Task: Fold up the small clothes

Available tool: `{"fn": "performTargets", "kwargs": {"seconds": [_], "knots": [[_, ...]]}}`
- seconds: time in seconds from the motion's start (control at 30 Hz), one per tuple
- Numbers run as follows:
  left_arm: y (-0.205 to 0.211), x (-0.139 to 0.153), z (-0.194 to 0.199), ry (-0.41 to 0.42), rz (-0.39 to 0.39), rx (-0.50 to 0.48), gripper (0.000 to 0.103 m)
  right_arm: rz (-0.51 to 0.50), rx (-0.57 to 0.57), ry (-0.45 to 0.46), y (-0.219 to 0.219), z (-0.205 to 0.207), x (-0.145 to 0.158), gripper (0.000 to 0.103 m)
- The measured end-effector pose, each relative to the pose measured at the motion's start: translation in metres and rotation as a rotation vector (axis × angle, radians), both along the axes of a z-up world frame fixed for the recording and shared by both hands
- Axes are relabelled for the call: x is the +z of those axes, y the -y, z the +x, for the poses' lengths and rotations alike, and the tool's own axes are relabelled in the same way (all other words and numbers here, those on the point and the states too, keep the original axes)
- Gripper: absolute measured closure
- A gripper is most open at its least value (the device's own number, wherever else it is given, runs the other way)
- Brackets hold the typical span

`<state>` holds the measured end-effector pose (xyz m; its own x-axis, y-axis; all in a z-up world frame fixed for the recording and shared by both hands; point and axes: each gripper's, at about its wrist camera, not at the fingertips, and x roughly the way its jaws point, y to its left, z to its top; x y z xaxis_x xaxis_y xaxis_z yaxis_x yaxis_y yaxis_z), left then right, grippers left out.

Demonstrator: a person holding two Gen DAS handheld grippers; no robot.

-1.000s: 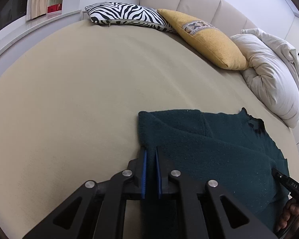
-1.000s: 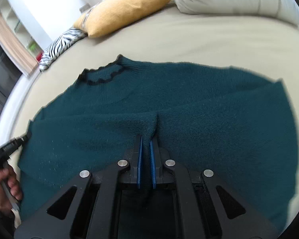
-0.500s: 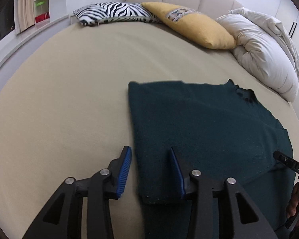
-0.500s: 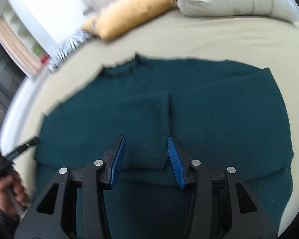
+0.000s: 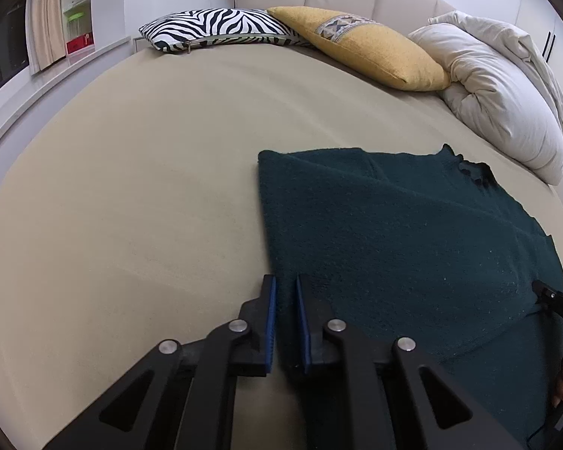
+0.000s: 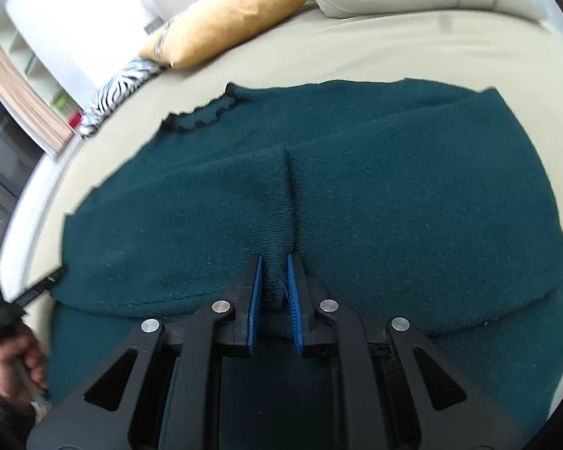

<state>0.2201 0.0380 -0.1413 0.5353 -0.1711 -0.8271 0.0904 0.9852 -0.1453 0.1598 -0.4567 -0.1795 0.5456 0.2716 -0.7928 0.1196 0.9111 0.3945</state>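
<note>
- On the near right part of the beige bed (image 5: 139, 172), the dark teal sweater (image 5: 413, 247) lies flat, its sleeves already folded inward and its collar (image 6: 202, 116) towards the far pillows; the zebra cushion (image 5: 214, 28), yellow cushion (image 5: 360, 52) and white duvet (image 5: 499, 93) rest well apart at the far edge.
- The left gripper (image 5: 285, 318) has its blue pads drawn nearly together on the sweater's near left edge; risk: only a thin margin of knit appears caught, so a lift may let it slip free.
- The right gripper (image 6: 274, 296) pinches a bunched ridge of fabric at the near middle of the folded panel; risk: the pinch may seize only the upper layer, so that lifting would undo the sleeve fold rather than carry the hem.
- Risk shared by both: the grips sit at unlike places on the hem; uneven lifting would probably skew the fold or drag the garment across the bed.
- The knit seems soft and stretchy; a hard pull could distort it.
</note>
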Motion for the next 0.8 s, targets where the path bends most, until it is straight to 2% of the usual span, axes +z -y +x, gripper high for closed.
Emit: {"fn": "performTargets", "kwargs": {"seconds": [0.13, 0.2, 0.27, 0.3, 0.33, 0.37, 0.43, 0.53, 0.6, 0.67, 0.8], "knots": [[-0.010, 0.024, -0.020, 0.018, -0.041, 0.019, 0.085, 0.016, -0.081, -0.014, 0.015, -0.020, 0.020, 0.082], [-0.016, 0.040, -0.039, 0.038, -0.076, 0.004, 0.077, 0.037, -0.105, 0.036, 0.024, -0.042, 0.040, 0.081], [-0.025, 0.054, -0.063, 0.051, -0.109, -0.004, 0.045, 0.052, -0.116, 0.080, 0.031, -0.066, 0.057, 0.076], [-0.029, 0.061, -0.078, 0.059, -0.128, -0.014, 0.041, 0.057, -0.123, 0.102, 0.035, -0.083, 0.066, 0.073], [-0.033, 0.066, -0.094, 0.064, -0.150, -0.032, 0.037, 0.062, -0.133, 0.121, 0.038, -0.099, 0.073, 0.061], [-0.035, 0.069, -0.108, 0.060, -0.168, -0.048, 0.037, 0.071, -0.141, 0.144, 0.041, -0.116, 0.080, 0.050], [-0.044, 0.071, -0.140, 0.033, -0.217, -0.065, 0.036, 0.086, -0.132, 0.171, 0.045, -0.145, 0.088, 0.047], [-0.058, 0.059, -0.182, -0.046, -0.289, -0.083, 0.036, 0.124, -0.108, 0.153, 0.051, -0.187, 0.087, 0.047], [-0.067, 0.047, -0.208, -0.099, -0.306, -0.062, 0.036, 0.159, -0.088, 0.123, 0.055, -0.213, 0.082, 0.047], [-0.075, 0.037, -0.232, -0.154, -0.342, -0.054, 0.037, 0.154, -0.071, 0.104, 0.056, -0.236, 0.076, 0.047], [-0.075, 0.027, -0.262, -0.216, -0.359, -0.075, 0.038, 0.173, -0.057, 0.069, 0.066, -0.275, 0.065, 0.047]]}}
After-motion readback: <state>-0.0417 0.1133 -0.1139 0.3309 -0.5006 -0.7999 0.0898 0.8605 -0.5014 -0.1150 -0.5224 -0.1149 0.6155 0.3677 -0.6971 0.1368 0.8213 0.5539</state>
